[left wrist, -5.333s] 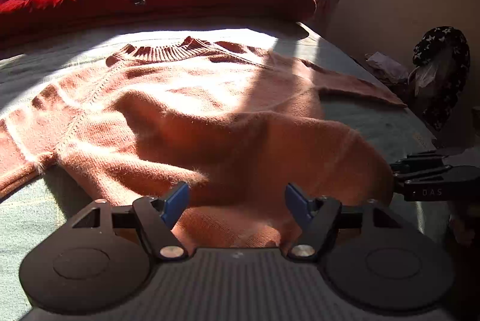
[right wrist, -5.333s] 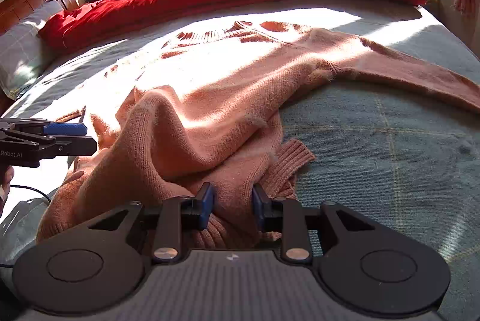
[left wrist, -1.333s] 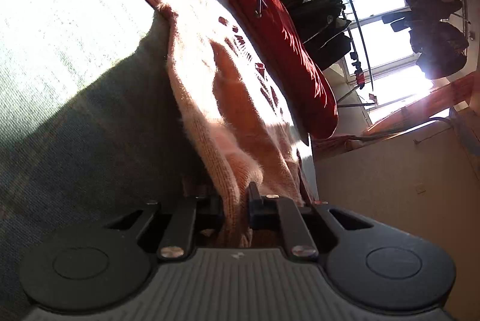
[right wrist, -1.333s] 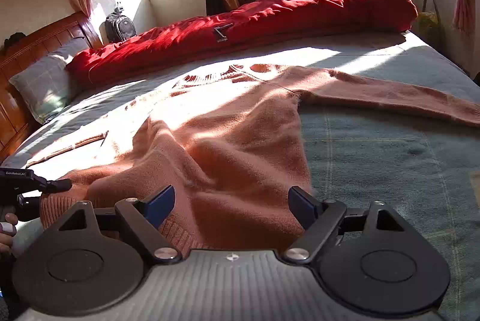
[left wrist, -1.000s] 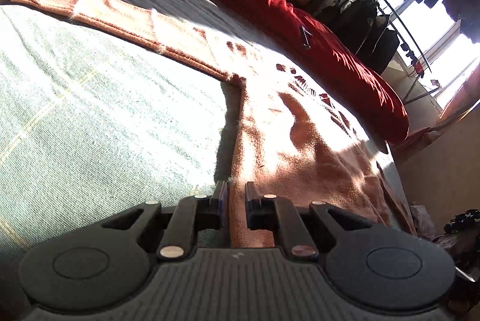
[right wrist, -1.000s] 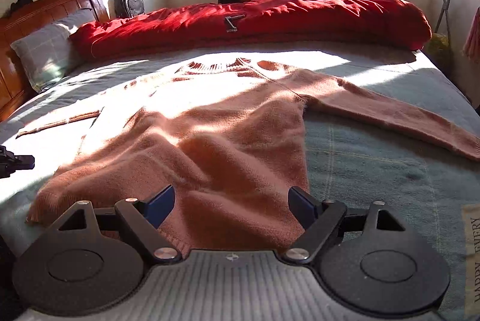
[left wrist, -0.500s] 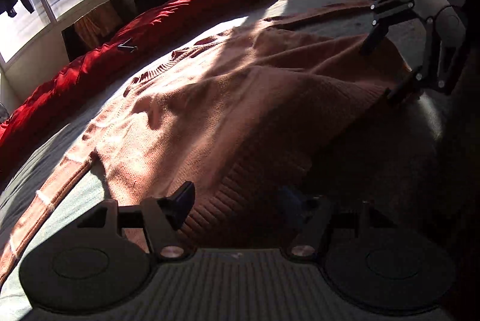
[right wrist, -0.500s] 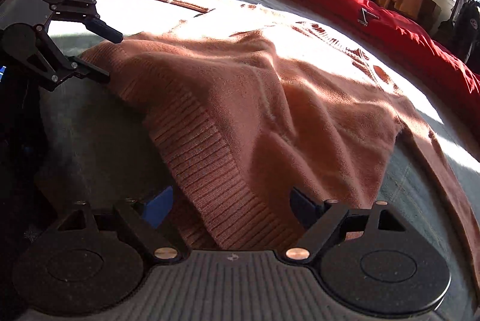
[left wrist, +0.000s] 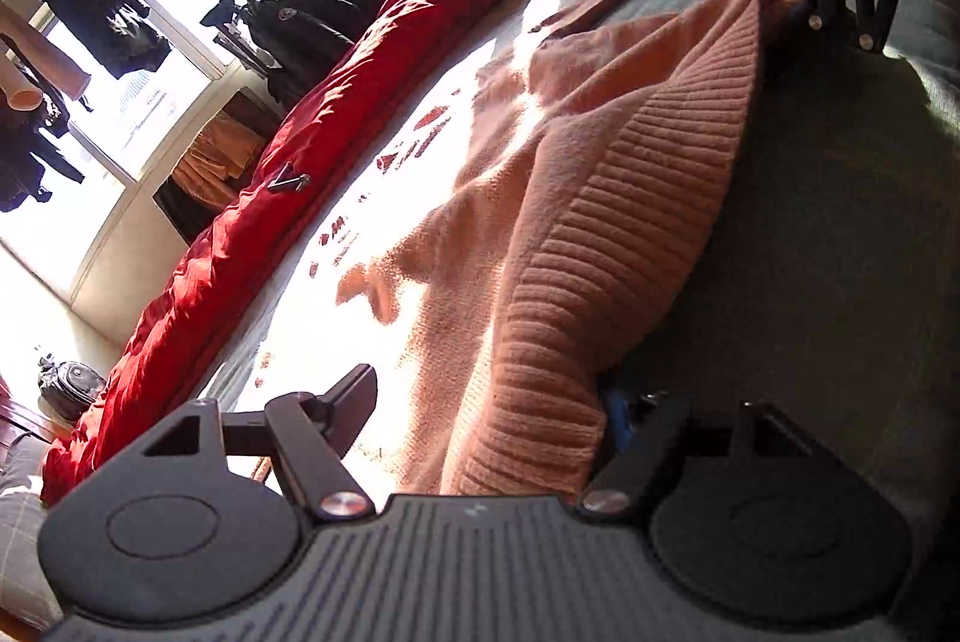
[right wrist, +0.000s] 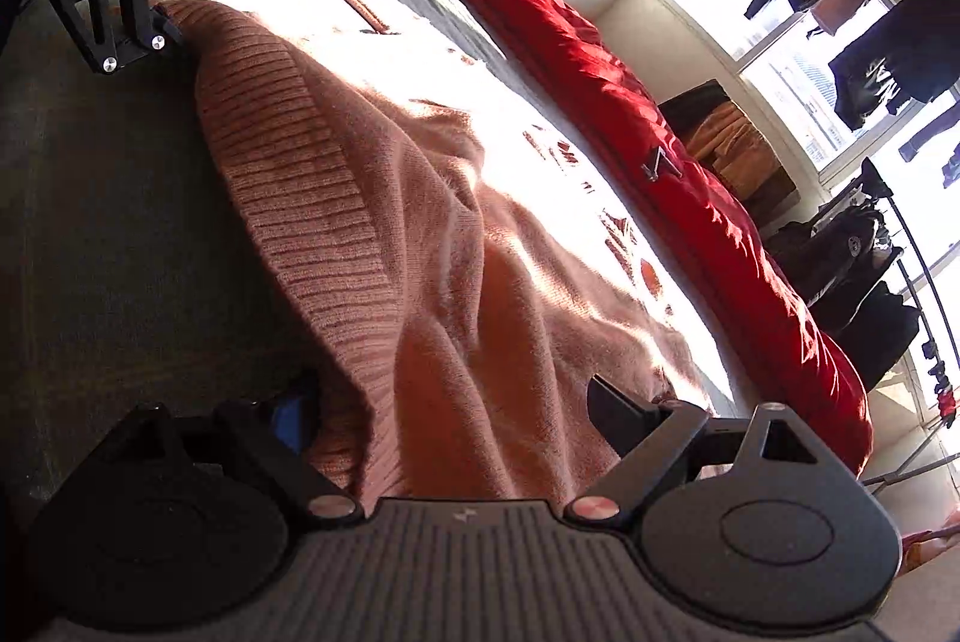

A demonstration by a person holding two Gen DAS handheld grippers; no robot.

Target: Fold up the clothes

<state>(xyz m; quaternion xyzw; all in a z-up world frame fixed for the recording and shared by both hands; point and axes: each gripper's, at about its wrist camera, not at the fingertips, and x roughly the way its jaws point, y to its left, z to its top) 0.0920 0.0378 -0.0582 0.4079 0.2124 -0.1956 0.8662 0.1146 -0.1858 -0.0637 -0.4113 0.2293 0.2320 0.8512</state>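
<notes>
Sunlit bedding, a grey-green bed cover [left wrist: 840,234], carried the work, with the salmon sweater [left wrist: 540,198] spread across it. Your left gripper [left wrist: 489,402] stood with jaws spread, one corner of the ribbed hem [left wrist: 612,246] lying loose between them, not pinched. Your right gripper [right wrist: 450,402] straddled the opposite hem corner, its jaws opening wider and gripping nothing. Each gripper appeared in the other's view at the far end of the hem. Beyond the sweater lay a red duvet [right wrist: 630,102] along the far side of the bed, then a window with hanging clothes. Judged step: seating both hem corners for the first fold. Next, you needed to close on both corners together, taking both knit layers, before lifting toward the collar.
</notes>
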